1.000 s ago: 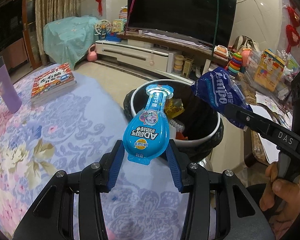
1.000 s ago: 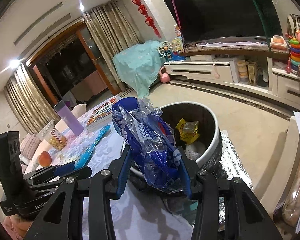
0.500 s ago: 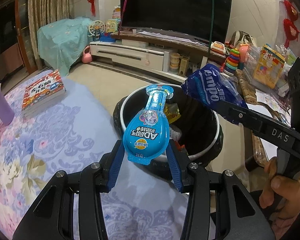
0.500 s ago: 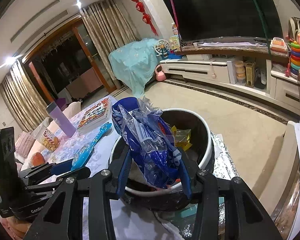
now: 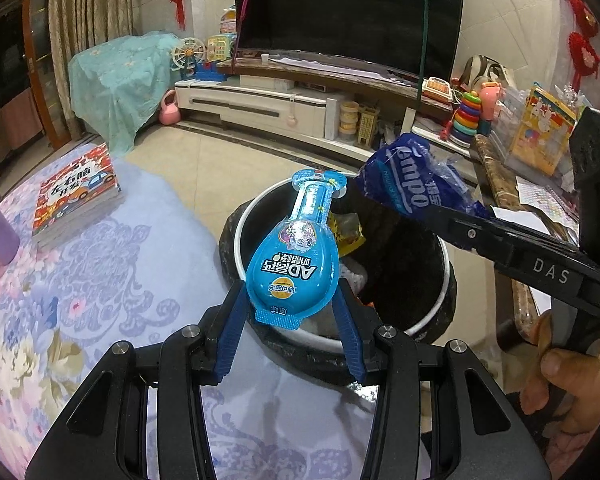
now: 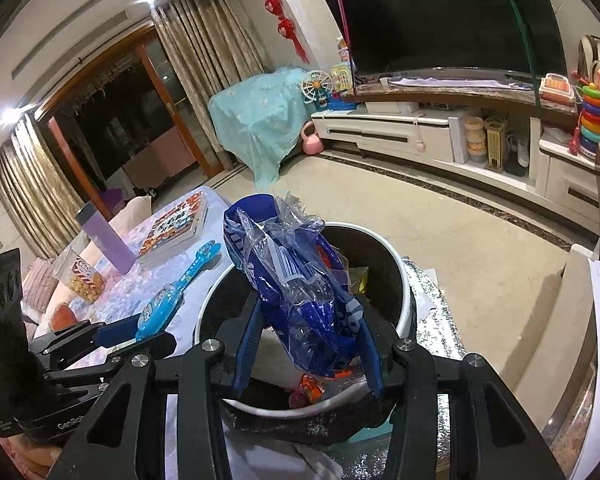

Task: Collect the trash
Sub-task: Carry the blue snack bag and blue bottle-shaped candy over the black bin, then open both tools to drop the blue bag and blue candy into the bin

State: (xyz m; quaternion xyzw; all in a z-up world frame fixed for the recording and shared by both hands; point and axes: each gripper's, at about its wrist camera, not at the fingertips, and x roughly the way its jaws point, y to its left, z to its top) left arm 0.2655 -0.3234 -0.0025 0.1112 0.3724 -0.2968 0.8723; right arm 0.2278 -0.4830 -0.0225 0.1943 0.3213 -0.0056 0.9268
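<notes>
Nearest the left wrist camera, the left gripper (image 5: 290,312) has its 2 blue fingers (image 5: 231,334) partly closed on the wide end of a light-blue bulb-shaped packet (image 5: 294,268), whose narrow neck points away over the near rim of the trash bin (image 5: 242,236). Nearest the right wrist camera, the right gripper (image 6: 308,344) is likewise partly closed, pinching a crumpled dark-blue plastic wrapper (image 6: 300,292) that hangs over the bin's opening. The white-rimmed bin, lined in black, already holds a yellow wrapper (image 5: 346,232) and other scraps. It stands just beside the table with the floral cloth (image 5: 100,280), where a book (image 5: 76,196) lies. Farther off stand a TV cabinet (image 5: 260,106) and a dark television (image 5: 348,8).
</notes>
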